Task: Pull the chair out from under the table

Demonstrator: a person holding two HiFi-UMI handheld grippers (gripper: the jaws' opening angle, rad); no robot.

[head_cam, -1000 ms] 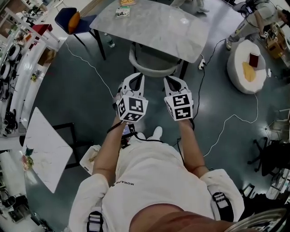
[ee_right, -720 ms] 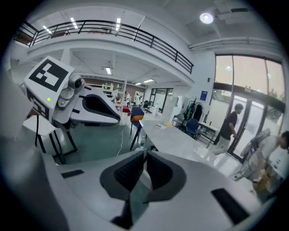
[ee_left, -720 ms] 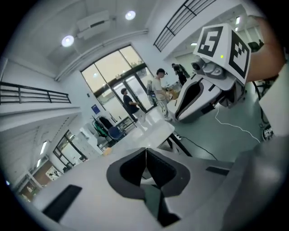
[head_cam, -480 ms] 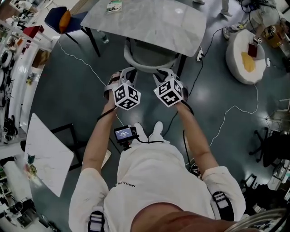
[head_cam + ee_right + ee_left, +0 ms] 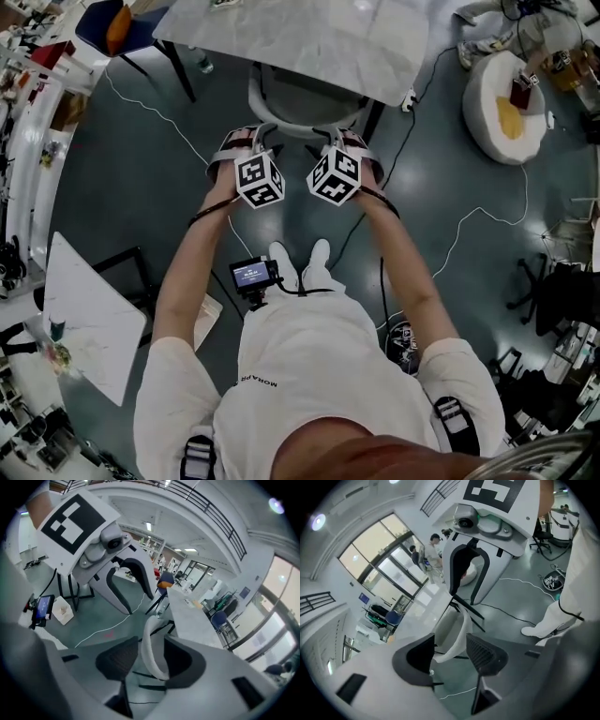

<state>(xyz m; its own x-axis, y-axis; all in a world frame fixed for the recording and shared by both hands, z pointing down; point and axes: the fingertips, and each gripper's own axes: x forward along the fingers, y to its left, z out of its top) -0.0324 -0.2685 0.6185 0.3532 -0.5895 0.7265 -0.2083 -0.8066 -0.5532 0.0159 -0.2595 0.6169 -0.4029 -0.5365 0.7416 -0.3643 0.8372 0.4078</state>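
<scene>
Presently: chair (image 5: 302, 101), tucked under the worktop's (image 5: 309, 42) near edge, probably light, rigid, smooth-shelled; my left tool (image 5: 251, 136) and right tool (image 5: 349, 139) both stand apart, straddling its curved back rim, the likeliest hold.

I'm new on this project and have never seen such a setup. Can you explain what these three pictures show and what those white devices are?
No robot here: a person in white holds a two-jaw gripper in each hand. The head view comes from a camera on the person's head, looking down; the other two come from cameras riding on each gripper, looking along its jaws. The patterned cubes are part of the grippers. Ahead stands a marble-topped table with a pale chair tucked under it. The left gripper has its jaws apart on either side of the chair's curved back rim. The right gripper straddles the same rim more closely; whether it pinches yet is unclear. White cables trail across the floor.
</scene>
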